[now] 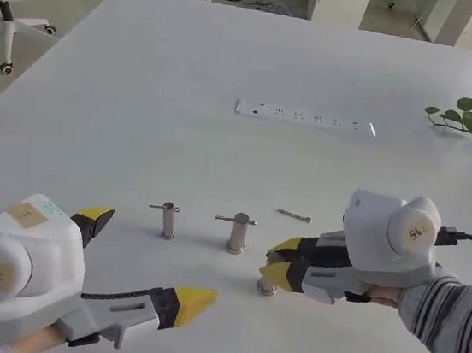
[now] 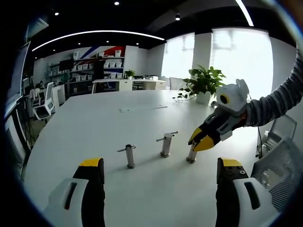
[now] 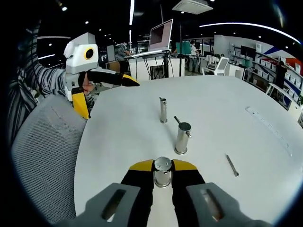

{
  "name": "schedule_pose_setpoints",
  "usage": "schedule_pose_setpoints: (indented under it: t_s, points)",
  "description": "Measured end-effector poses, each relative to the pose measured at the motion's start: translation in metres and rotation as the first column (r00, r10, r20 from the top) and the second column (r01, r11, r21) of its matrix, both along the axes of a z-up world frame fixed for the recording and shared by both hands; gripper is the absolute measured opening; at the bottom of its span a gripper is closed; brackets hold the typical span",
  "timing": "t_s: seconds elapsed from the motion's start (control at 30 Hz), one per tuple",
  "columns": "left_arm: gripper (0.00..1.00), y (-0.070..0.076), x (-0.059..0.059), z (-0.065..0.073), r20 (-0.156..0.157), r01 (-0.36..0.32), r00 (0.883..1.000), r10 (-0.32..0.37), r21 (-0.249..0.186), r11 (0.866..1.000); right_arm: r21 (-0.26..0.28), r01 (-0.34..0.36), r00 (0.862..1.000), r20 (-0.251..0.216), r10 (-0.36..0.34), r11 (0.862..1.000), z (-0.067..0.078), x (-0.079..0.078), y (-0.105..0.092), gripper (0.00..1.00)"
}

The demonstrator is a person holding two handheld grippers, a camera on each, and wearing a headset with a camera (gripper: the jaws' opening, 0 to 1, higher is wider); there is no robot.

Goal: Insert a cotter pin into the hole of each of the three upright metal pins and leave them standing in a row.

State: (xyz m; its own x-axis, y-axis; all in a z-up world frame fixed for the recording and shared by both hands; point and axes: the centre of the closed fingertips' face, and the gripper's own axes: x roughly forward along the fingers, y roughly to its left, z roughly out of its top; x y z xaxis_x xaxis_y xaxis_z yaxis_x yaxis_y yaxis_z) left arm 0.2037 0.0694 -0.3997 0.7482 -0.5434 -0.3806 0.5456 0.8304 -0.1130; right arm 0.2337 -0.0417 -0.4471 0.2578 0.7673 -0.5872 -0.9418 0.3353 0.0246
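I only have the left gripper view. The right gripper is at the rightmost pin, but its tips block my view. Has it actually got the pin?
Observer: Yes. In the right gripper view, the right gripper has its jaws against both sides of the third pin, which stands upright.
Operator: Is there a cotter in that one yet?
Observer: None that I can see. In the right gripper view, the part of the pin that shows is bare.
Operator: Any spare cotter around?
Observer: Yes. In the head view, a loose cotter pin lies flat on the table, beyond the right gripper and apart from all three pins.
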Motion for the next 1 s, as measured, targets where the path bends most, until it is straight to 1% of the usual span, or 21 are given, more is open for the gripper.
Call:
schedule_pose_setpoints:
  t_s: [0.13, 0.2, 0.33, 0.43, 0.5, 0.53, 0.6, 0.7, 0.8, 1.0]
  points:
    - [0.99, 0.000, 0.000, 0.001, 0.000, -0.001, 1.000, 0.001, 0.000, 1.000, -0.004, -0.007, 1.000, 0.004, 0.007, 1.000, 0.000, -0.002, 0.000, 0.08]
    - [0.99, 0.000, 0.001, 0.001, 0.001, -0.003, 1.000, 0.003, -0.001, 1.000, -0.005, -0.001, 1.000, -0.009, 0.001, 1.000, 0.000, -0.002, -0.001, 0.09]
    - [0.99, 0.000, 0.002, 0.002, 0.002, -0.009, 1.000, 0.009, -0.008, 1.000, -0.027, -0.025, 1.000, -0.004, 0.025, 0.999, -0.001, -0.005, -0.002, 0.09]
    - [0.99, -0.001, 0.001, 0.002, 0.004, -0.002, 1.000, 0.002, -0.009, 1.000, -0.034, -0.015, 0.999, -0.049, 0.013, 0.999, -0.002, -0.004, -0.003, 0.10]
    - [0.99, -0.001, 0.000, 0.001, 0.000, -0.001, 1.000, 0.001, -0.008, 1.000, -0.046, -0.021, 0.999, -0.028, 0.020, 0.999, -0.003, -0.003, -0.003, 0.13]
    - [0.99, 0.000, 0.000, 0.001, -0.001, -0.001, 1.000, 0.001, -0.007, 1.000, -0.059, -0.033, 0.999, -0.028, 0.031, 0.998, -0.004, -0.004, -0.004, 0.14]
    - [0.99, 0.000, -0.001, 0.001, -0.002, -0.003, 1.000, 0.003, -0.008, 1.000, -0.059, -0.042, 0.998, -0.054, 0.039, 0.997, -0.004, -0.008, -0.004, 0.18]
    - [0.99, 0.001, -0.001, 0.000, -0.003, -0.005, 1.000, 0.005, -0.008, 1.000, -0.066, -0.054, 0.997, -0.056, 0.051, 0.996, -0.002, -0.011, -0.007, 0.19]
    - [0.99, 0.002, 0.000, 0.000, -0.005, -0.007, 1.000, 0.007, -0.006, 1.000, -0.062, -0.045, 0.996, -0.073, 0.040, 0.997, 0.002, -0.011, -0.013, 0.22]
    - [0.99, 0.003, 0.001, -0.001, -0.006, -0.010, 1.000, 0.010, -0.005, 1.000, -0.066, -0.013, 0.995, -0.095, 0.006, 0.998, 0.005, -0.006, -0.027, 0.22]
